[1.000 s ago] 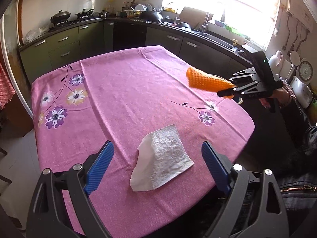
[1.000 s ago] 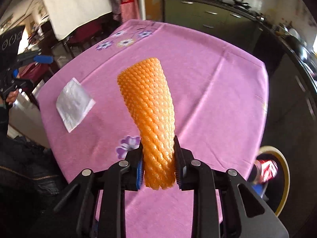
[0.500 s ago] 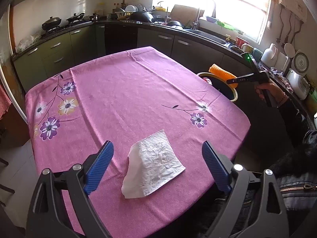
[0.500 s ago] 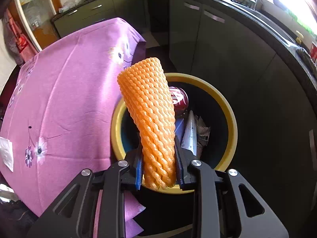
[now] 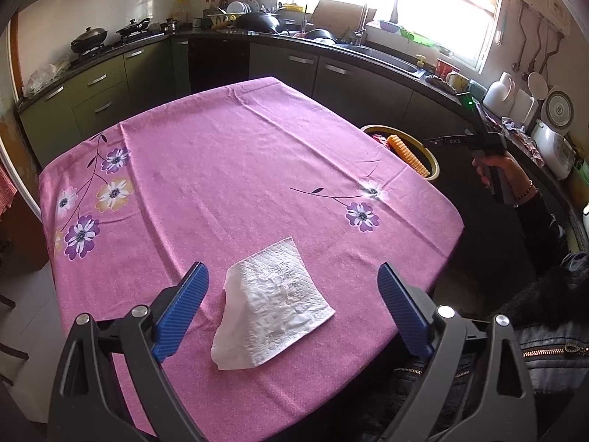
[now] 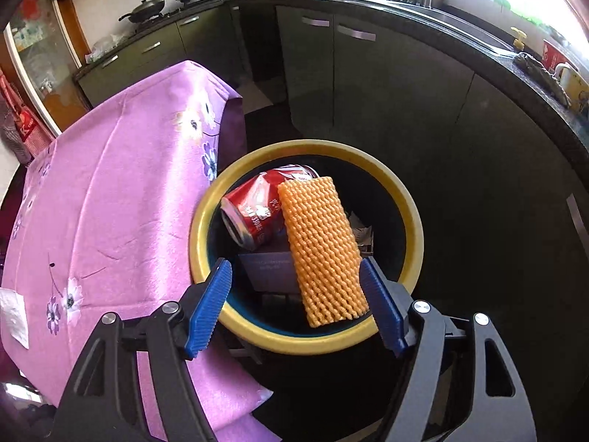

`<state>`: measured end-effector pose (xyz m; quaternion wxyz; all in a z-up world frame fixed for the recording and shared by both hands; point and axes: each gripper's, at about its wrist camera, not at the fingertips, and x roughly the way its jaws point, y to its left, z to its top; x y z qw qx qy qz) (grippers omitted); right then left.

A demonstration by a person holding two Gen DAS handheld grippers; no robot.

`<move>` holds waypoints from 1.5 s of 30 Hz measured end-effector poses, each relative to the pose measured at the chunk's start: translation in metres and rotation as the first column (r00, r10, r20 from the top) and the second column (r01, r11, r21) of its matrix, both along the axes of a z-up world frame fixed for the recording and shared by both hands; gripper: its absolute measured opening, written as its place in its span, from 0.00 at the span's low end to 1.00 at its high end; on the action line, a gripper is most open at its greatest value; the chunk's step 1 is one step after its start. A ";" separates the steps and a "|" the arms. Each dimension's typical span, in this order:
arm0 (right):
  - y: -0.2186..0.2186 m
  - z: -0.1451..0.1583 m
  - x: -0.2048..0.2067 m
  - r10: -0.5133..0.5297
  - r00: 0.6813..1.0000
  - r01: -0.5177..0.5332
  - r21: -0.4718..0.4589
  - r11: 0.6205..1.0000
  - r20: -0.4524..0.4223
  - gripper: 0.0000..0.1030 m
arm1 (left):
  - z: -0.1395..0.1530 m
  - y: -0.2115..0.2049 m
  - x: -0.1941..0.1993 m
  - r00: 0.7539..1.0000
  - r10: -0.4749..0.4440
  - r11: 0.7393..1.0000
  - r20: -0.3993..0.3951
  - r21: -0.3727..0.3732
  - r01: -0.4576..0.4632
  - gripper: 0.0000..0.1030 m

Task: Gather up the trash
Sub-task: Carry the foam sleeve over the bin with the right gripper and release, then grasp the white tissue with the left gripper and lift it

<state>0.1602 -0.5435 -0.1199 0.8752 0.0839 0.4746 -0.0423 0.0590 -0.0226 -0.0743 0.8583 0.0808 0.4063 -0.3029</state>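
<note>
An orange foam net sleeve (image 6: 322, 246) lies tilted over the yellow-rimmed trash bin (image 6: 294, 342), its lower end on the near rim. My right gripper (image 6: 296, 265) hovers over the bin with its jaws opening. The sleeve sits between them beside the right pad, and the left pad stands well clear of it. A red can (image 6: 254, 210) and paper scraps lie in the bin. A crumpled white napkin (image 5: 274, 304) lies on the pink tablecloth (image 5: 239, 169) near its front edge. My left gripper (image 5: 291, 276) is open just above it, one finger on each side.
The bin (image 5: 432, 162) stands on the floor off the table's far right corner, against dark cabinets. A person's hand (image 5: 497, 169) holds the right gripper there. Kitchen counters with pots and a sink run along the back.
The right gripper carried the orange sleeve off the table to the bin, rolled, and opened, letting go of the sleeve. The left gripper stayed open over the napkin.
</note>
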 end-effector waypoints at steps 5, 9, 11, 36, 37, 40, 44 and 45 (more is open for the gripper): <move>0.022 0.012 -0.020 0.035 0.997 -0.039 0.058 0.998 0.067 0.74 | -0.007 -0.008 0.004 0.999 0.023 1.000 -0.041 0.000 -0.023 0.87; 0.038 0.014 -0.027 0.076 0.993 -0.084 0.095 0.992 0.088 0.74 | -0.022 -0.019 0.012 0.994 0.072 0.997 -0.079 0.036 -0.069 0.87; 0.045 0.015 -0.029 0.094 0.991 -0.104 0.107 0.989 0.095 0.74 | -0.031 -0.021 0.017 0.989 0.113 0.992 -0.095 0.063 -0.108 0.87; 0.070 -0.002 -0.023 0.171 0.981 -0.183 0.157 0.970 0.087 0.77 | -0.073 -0.022 0.025 0.967 0.174 0.978 -0.188 0.150 -0.146 0.56; 0.071 -0.002 -0.023 0.172 0.981 -0.184 0.159 0.970 0.088 0.77 | -0.074 -0.022 0.025 0.966 0.175 0.977 -0.189 0.152 -0.147 0.55; 0.072 -0.003 -0.023 0.175 0.981 -0.187 0.161 0.969 0.088 0.77 | -0.077 -0.022 0.024 0.966 0.176 0.976 -0.191 0.159 -0.146 0.48; 0.074 -0.004 -0.022 0.179 0.980 -0.191 0.163 0.968 0.088 0.77 | -0.080 -0.017 0.026 0.960 0.200 0.972 -0.196 0.162 -0.170 0.29; 0.074 -0.004 -0.022 0.180 0.980 -0.192 0.164 0.968 0.088 0.77 | -0.081 -0.014 0.027 0.958 0.210 0.971 -0.196 0.161 -0.180 0.24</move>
